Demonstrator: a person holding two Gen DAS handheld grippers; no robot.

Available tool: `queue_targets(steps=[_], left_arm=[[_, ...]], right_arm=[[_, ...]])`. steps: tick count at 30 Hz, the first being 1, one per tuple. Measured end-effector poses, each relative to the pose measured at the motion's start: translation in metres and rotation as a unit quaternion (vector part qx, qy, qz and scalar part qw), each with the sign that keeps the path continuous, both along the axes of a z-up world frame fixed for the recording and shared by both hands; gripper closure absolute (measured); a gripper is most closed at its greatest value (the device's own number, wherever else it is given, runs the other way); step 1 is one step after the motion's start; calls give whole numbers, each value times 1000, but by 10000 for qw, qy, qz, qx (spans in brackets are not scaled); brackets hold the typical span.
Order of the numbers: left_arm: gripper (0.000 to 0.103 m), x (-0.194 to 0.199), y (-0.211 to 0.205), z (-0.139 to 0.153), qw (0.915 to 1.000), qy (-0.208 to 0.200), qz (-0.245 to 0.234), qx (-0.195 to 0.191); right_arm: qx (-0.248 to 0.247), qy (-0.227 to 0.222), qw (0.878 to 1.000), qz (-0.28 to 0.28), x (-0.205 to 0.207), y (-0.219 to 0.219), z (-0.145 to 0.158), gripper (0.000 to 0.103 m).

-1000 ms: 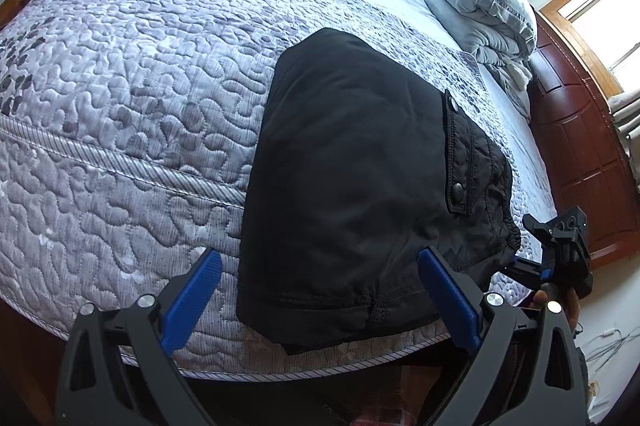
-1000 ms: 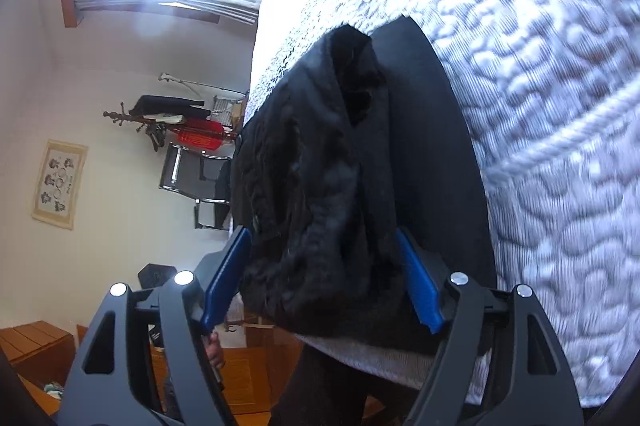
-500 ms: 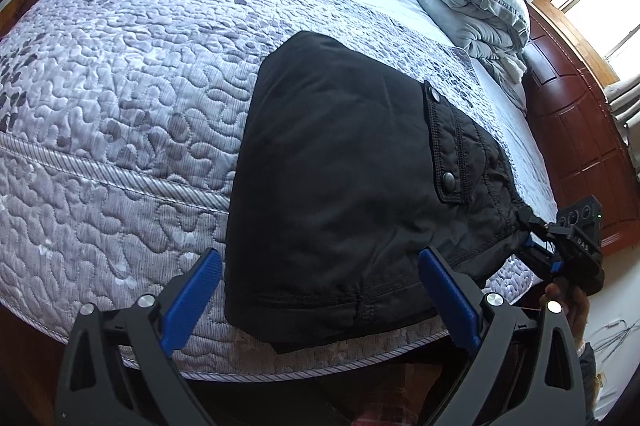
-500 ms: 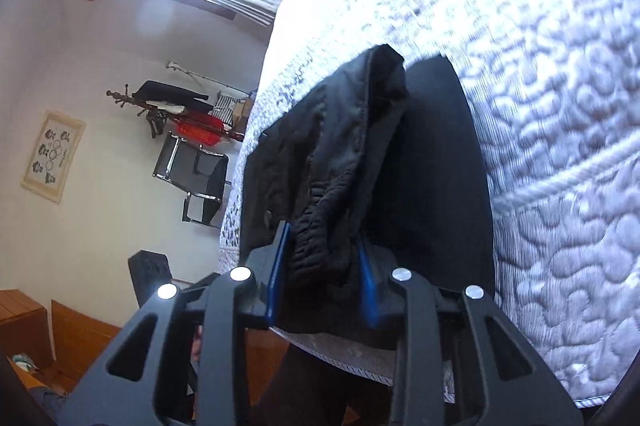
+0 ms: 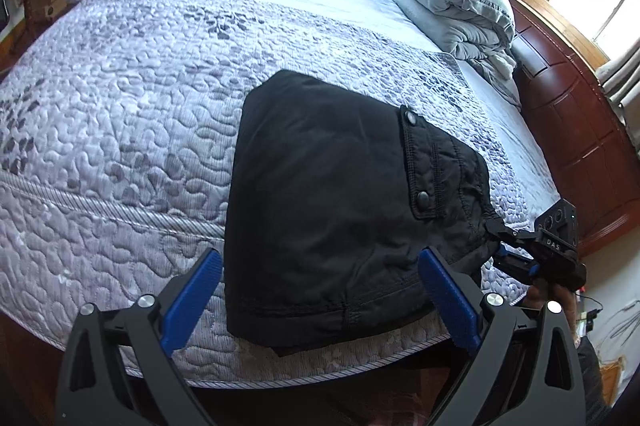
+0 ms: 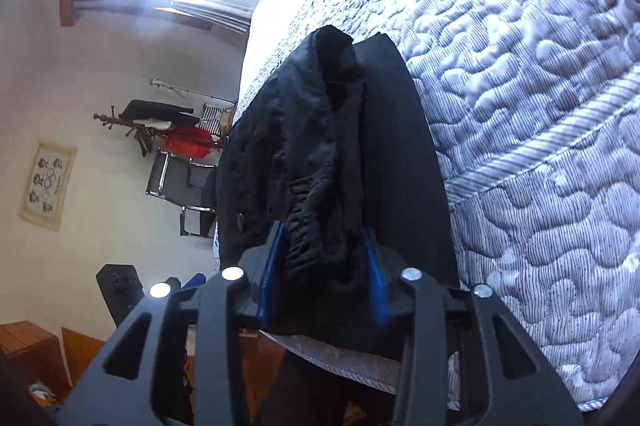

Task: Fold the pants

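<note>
Since a moment ago the right gripper (image 6: pixel 324 270) has clamped onto the waistband of the black pants (image 5: pixel 324 210), then eased slightly, cloth apparently still pinched. Left gripper (image 5: pixel 320 298) hovers wide open over the bundle on the bed (image 5: pixel 120 146); next, lift and fold across.

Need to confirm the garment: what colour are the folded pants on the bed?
Black: the folded padded pants show best in the left wrist view.

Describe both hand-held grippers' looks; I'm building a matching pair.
The left hand-held gripper has black skeletal plastic fingers, ribbed blue pads and silver round bolts. The right hand-held gripper looks the same; seen from the left wrist view, its black body is lettered "DAS".
</note>
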State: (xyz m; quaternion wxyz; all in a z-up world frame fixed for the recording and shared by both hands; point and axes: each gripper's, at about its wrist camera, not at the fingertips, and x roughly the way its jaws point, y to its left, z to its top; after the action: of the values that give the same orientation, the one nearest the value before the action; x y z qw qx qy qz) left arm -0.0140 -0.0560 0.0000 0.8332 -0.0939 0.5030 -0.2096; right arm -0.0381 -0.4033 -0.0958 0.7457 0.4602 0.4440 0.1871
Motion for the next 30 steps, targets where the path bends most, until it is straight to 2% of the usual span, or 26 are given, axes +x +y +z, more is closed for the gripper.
queue_targets(steps=[5,10,11,13,15,18,24,30], left_arm=[[4,-6,-6,22,9990,-347,15,274],[4,-14,-12,43,9956,-740,50,580],[4,-16,-12,48,9949,-810,51,600],[4,-19,-14,56,9940,-924,38,591],[4,-23,-17,64,9927,-1039,23,612],[4,-26,-21,74,9911,-1176,-22,619],[4,-27,-26,79,9889,-1295,-106,719],[4,-19,-26,67,9906,-1115,-69,786]], right_arm=[[52,-6,10000,-40,-9,0,3,36],[3,25,10000,1,-19,6,3,36],[-19,28,10000,8,-20,7,3,36],[-110,46,9999,-15,-20,9,4,44],[-215,72,9997,-17,-19,9,6,64],[-361,-21,9993,75,-19,9,10,68],[-580,-160,9981,93,-17,4,21,70],[-514,73,9986,36,-20,0,0,70]])
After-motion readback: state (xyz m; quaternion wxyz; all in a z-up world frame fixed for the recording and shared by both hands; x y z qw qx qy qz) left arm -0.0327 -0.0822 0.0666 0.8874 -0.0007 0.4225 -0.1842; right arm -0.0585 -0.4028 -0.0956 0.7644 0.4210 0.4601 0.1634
